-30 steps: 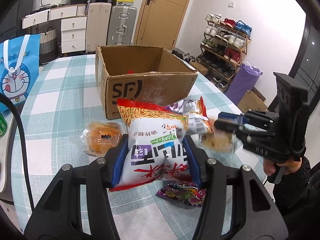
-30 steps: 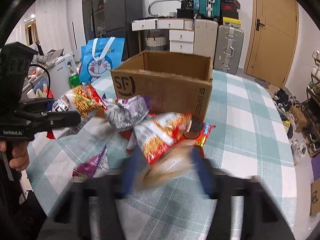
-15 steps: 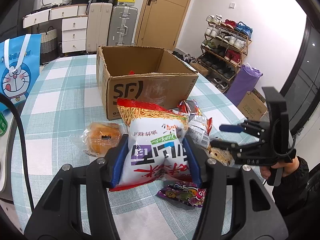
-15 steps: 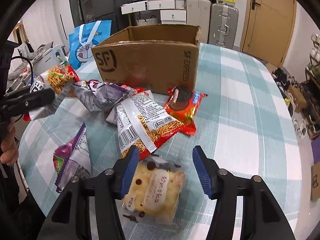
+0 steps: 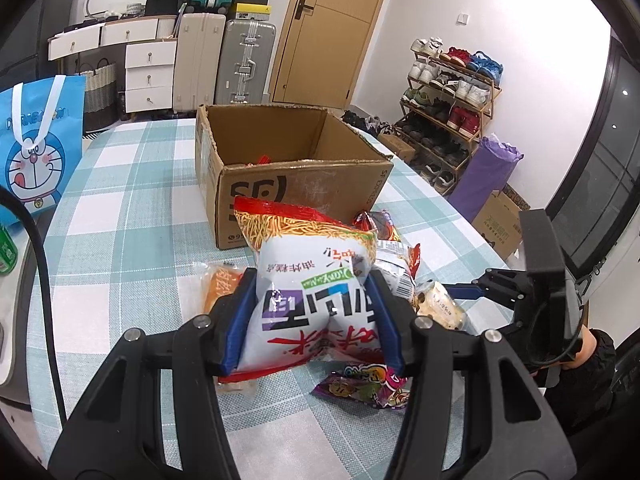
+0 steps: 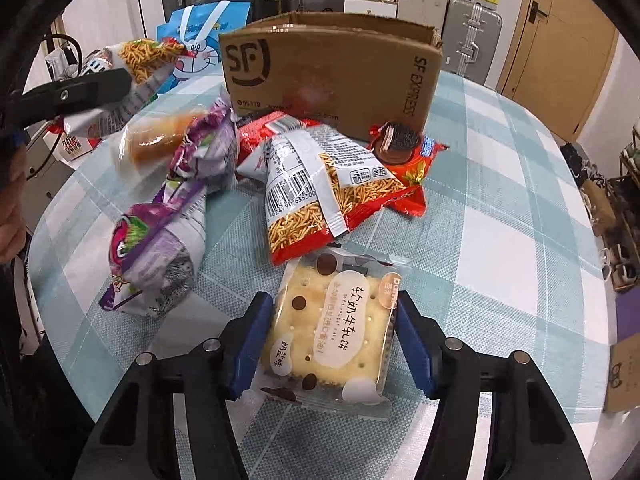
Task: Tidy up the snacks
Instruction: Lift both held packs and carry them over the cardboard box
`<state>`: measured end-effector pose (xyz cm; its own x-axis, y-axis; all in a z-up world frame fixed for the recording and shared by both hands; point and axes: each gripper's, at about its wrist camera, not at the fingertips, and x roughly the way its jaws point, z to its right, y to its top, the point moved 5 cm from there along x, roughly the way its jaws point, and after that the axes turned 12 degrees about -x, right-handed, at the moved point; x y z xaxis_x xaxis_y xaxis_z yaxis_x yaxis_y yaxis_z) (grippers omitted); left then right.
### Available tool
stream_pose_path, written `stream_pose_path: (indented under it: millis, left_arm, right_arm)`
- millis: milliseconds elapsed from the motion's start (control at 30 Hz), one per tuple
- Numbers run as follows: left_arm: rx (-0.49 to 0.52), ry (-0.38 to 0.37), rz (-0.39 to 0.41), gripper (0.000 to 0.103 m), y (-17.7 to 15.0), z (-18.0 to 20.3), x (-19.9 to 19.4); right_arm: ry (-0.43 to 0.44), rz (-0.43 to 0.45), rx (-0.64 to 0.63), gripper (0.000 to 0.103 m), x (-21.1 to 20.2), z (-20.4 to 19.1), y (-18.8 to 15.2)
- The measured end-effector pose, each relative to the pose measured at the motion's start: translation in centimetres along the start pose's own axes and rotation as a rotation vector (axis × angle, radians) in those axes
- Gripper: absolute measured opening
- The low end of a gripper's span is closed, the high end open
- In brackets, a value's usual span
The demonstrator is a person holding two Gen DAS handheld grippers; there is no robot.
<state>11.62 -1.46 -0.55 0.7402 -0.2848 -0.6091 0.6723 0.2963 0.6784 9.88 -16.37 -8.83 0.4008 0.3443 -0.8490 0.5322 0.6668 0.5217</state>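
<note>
Cardboard box point(image 5: 298, 184): standing open on checked surface point(image 5: 120, 216).
Left tongs point(image 5: 312, 312): clenching white-and-red noodle bag point(image 5: 316, 280), raised.
Right tongs point(image 6: 332, 340): having just been opening, straddling clear-wrapped cream biscuit pack point(image 6: 332, 328), pads apart.
Risk: slick wrapper probably slipping under off-centre closing.

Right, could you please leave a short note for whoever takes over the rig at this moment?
Left gripper: fingers shut on the noodle bag, held above the table.
Right gripper: fingers have just opened; the cracker pack lies on the table between them, not gripped.
Cardboard box: open, something red inside, the rest hidden.
Left to do: both these packs, plus the second noodle bag, biscuit pack, bread and purple bags loose in front of the box.
</note>
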Motion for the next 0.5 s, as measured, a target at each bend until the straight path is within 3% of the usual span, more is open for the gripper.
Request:
stream_pose_path:
  millis: [267, 500]
  left_arm:
    - [-0.001, 0.002, 0.013, 0.051, 0.2, 0.1, -0.6]
    - [-0.001, 0.007, 0.019, 0.051, 0.5, 0.2, -0.6]
  right_arm:
    - [-0.022, 0.127, 0.019, 0.061, -3.8, 0.6, 1.8]
    - [-0.016, 0.211, 0.065, 0.061, -4.8, 1.7, 3.3]
